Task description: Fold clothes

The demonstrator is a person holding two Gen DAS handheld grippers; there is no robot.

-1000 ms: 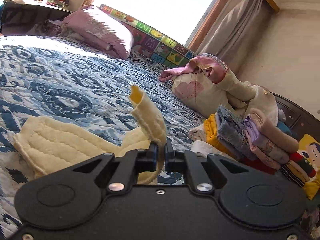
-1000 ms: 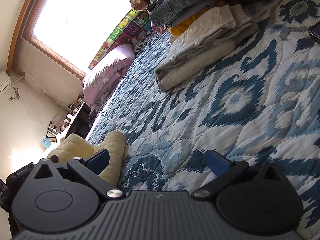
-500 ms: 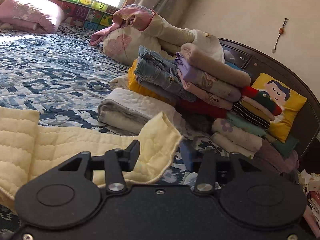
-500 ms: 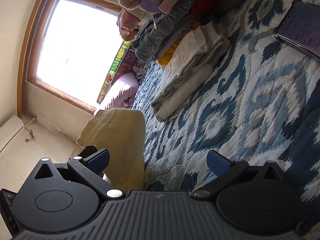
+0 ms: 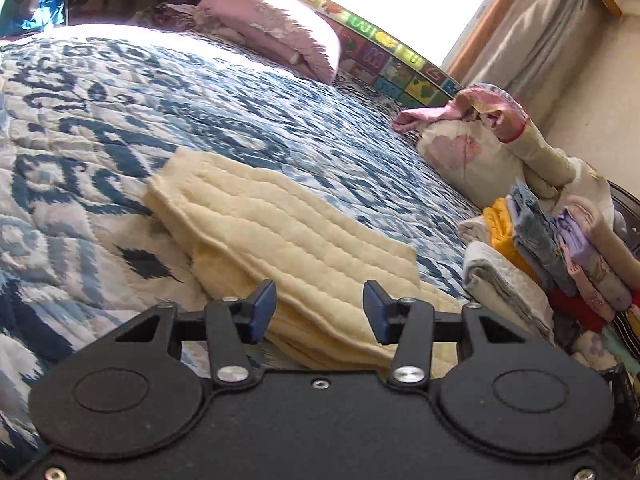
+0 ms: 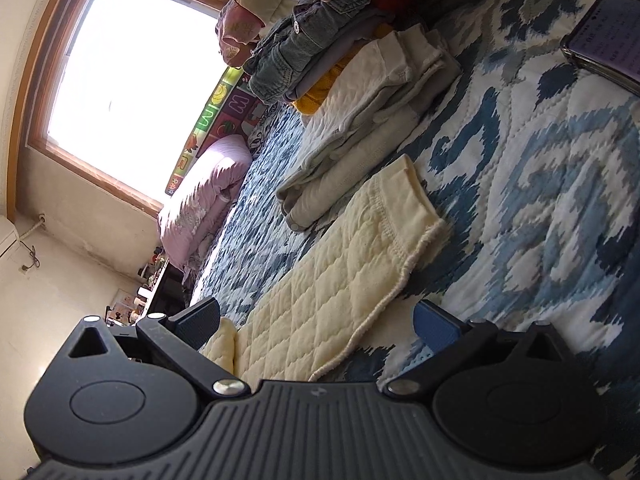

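A pale yellow quilted garment lies folded lengthwise on the blue patterned bedspread. It also shows in the right wrist view, with its stitched hem toward the clothes stack. My left gripper is open and empty, just above the garment's near end. My right gripper is open and empty, low over the garment.
A stack of folded clothes and a cream folded piece sit beside the garment. A phone lies on the bedspread at the far right. A purple pillow and a rolled quilt lie further back.
My left gripper held the garment's end a second ago, carried it over, opened and let it go. The garment now lies flat, folded. My right gripper stayed open and tilted toward the garment.
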